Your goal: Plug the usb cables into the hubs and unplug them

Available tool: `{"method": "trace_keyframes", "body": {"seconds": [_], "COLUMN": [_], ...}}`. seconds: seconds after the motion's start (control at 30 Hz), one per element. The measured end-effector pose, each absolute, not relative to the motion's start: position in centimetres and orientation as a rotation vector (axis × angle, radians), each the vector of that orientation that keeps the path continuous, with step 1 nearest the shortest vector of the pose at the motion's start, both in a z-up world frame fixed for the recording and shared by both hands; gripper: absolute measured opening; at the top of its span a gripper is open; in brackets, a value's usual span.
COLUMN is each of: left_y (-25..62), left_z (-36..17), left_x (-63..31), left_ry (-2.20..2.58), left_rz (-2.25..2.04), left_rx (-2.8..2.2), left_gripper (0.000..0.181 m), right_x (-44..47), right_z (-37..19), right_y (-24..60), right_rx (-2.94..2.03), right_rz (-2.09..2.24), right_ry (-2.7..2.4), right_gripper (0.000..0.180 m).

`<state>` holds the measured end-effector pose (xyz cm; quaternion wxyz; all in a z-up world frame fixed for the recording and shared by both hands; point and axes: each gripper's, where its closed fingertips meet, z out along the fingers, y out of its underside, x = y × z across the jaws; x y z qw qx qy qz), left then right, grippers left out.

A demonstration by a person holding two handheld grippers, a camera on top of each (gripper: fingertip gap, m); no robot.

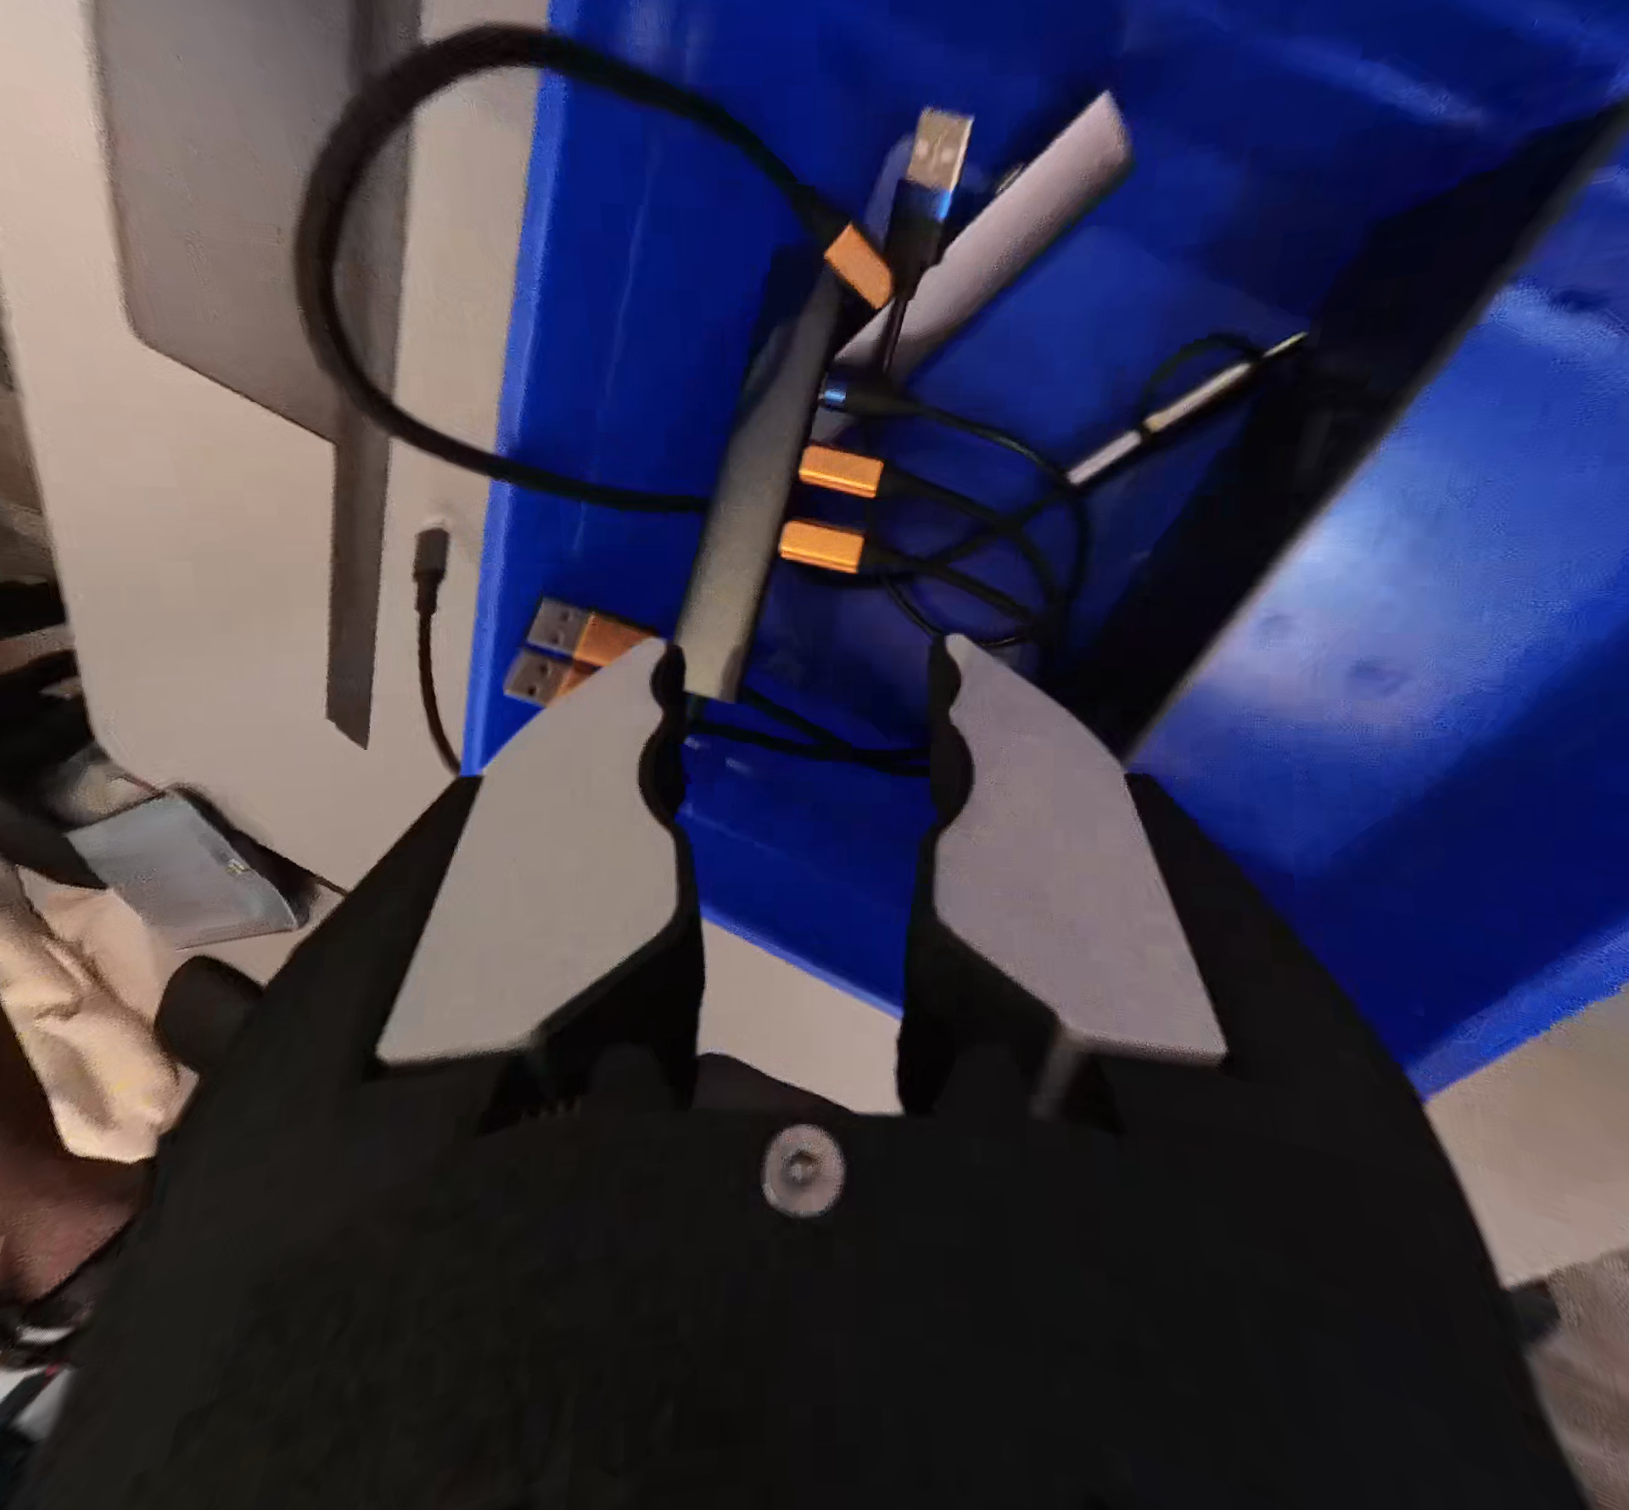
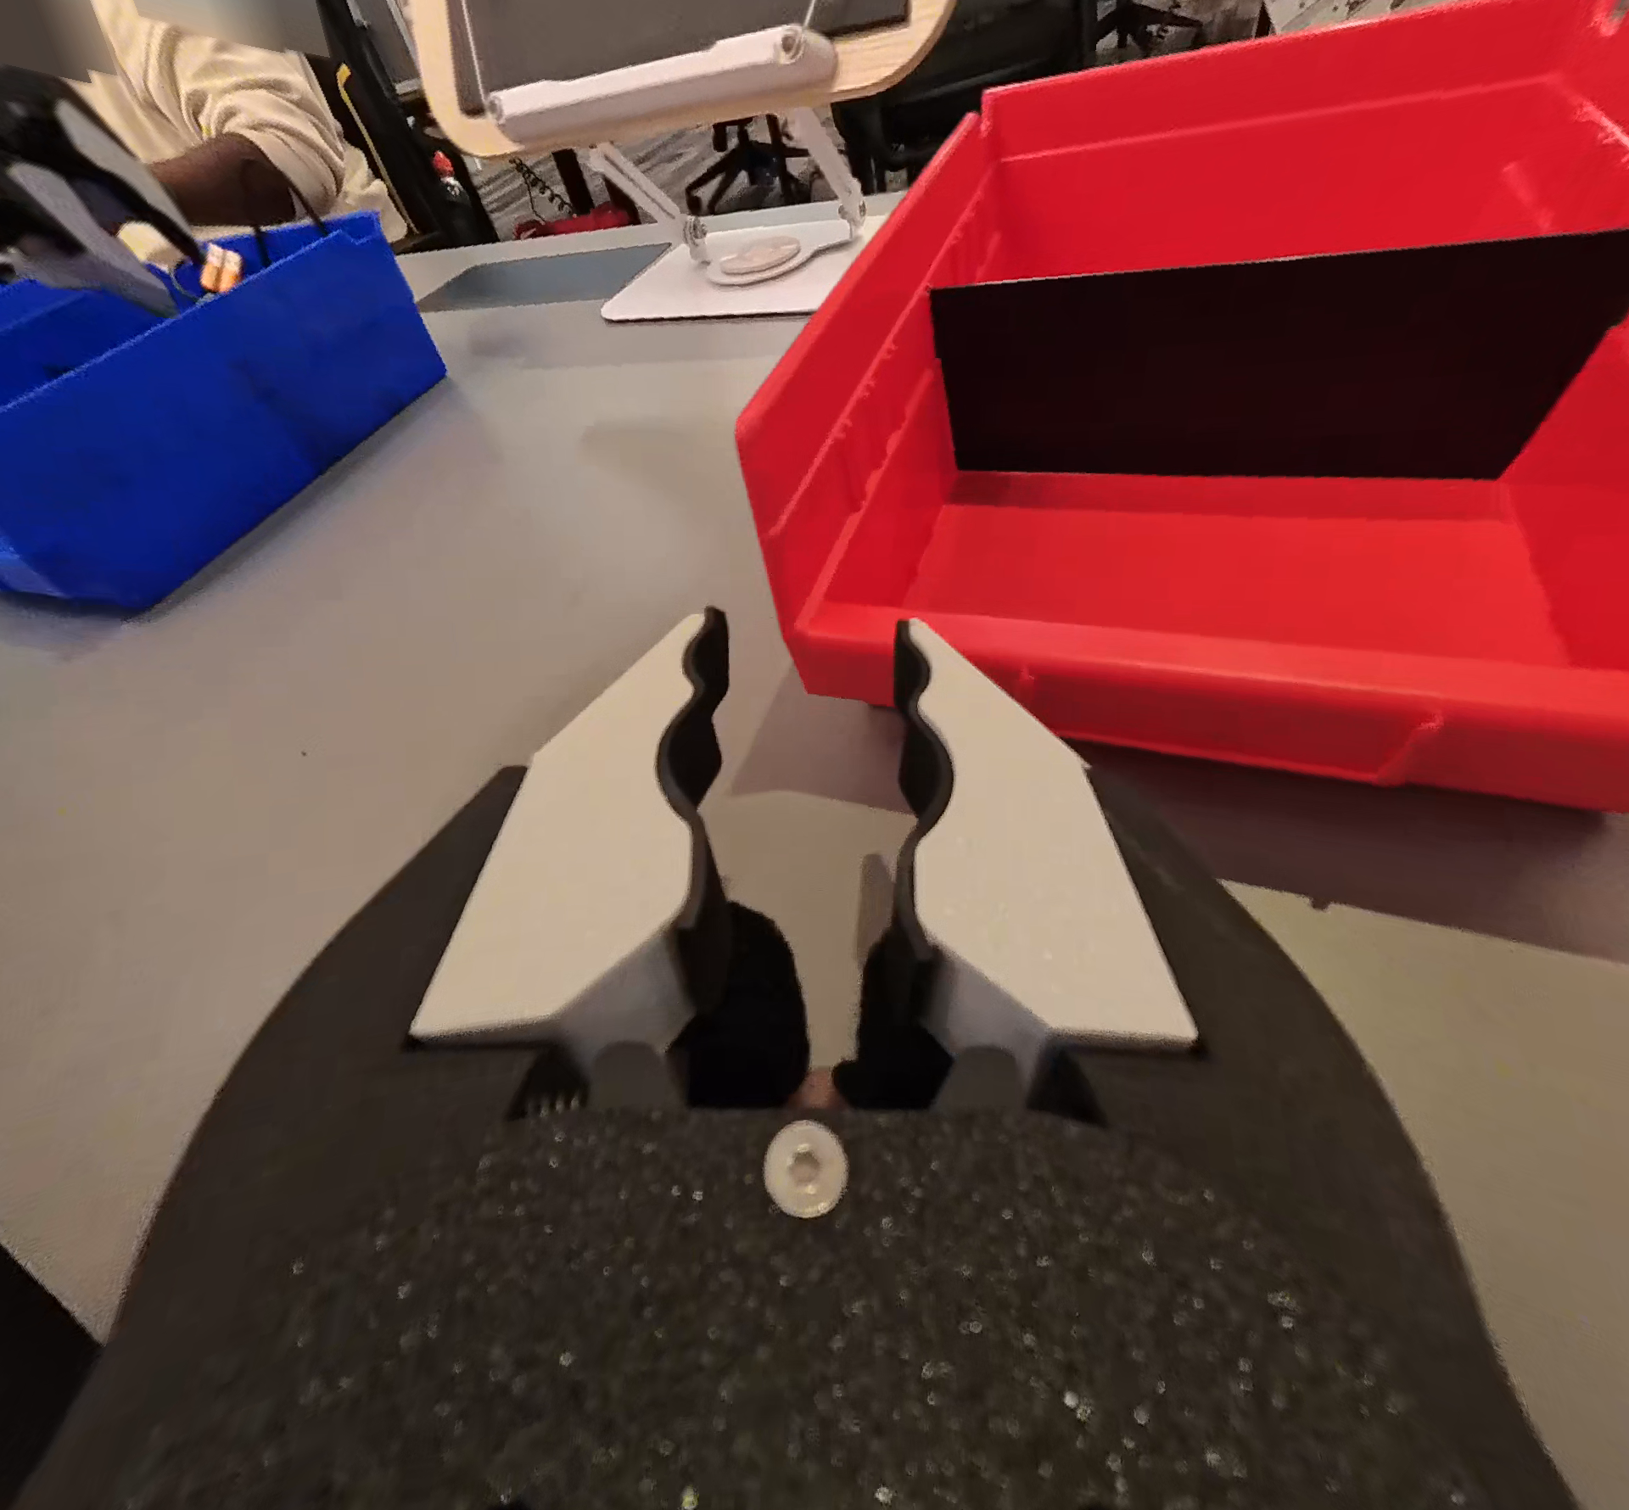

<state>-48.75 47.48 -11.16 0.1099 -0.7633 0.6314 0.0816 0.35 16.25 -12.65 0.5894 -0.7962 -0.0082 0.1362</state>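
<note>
two hubs (image 1: 767, 498), perhaps five orange plugs (image 1: 842, 470) — blurred

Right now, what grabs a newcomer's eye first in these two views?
In the left wrist view, the deep blue plastic bin holds a slim grey hub with orange-shelled USB plugs and tangled black cables, just ahead of the open left tool. In the right wrist view, a bright red plastic bin with a black divider sits on the grey table.

both grippers, left gripper (image 1: 804, 666) and right gripper (image 2: 811, 639), jaws parted
</note>
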Motion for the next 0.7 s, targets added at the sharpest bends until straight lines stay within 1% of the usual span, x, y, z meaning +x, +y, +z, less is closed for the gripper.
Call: {"method": "trace_keyframes", "body": {"seconds": [0.03, 0.13, 0.2, 0.27, 0.47, 0.6, 0.7], "left_y": [48.0, 49.1, 49.6, 50.2, 51.1, 50.9, 50.8], "left_z": [-12.0, -13.8, -14.3, -14.7, -16.6, -15.8, -13.0], "left_x": [-49.1, -49.7, -49.7, -49.9, -51.4, -51.1, -50.8], "left_ry": [1.904, 1.999, 2.027, 2.047, 2.124, 2.11, 2.03], "left_rz": [0.282, 0.384, 0.426, 0.477, 0.618, 0.584, 0.61], "left_rx": [-2.253, -2.254, -2.246, -2.236, -2.229, -2.208, -2.136], "left_gripper": [0.057, 0.055, 0.048, 0.046, 0.022, 0.022, 0.022], "right_x": [0.2, 0.2, 0.2, 0.1, -0.4, -0.3, -0.4], "right_z": [-12.6, -12.6, -12.7, -12.9, -13.0, -13.0, -13.0], "right_y": [16.2, 16.1, 16.1, 16.1, 16.0, 16.0, 16.0], "right_rx": [-1.854, -1.853, -1.855, -1.866, -1.875, -1.871, -1.876], "right_rz": [0.31, 0.319, 0.342, 0.371, 0.424, 0.427, 0.426], "right_ry": [-0.028, -0.031, -0.023, -0.022, -0.02, -0.012, -0.016], "right_gripper": [0.036, 0.036, 0.036, 0.036, 0.036, 0.036, 0.036]}}
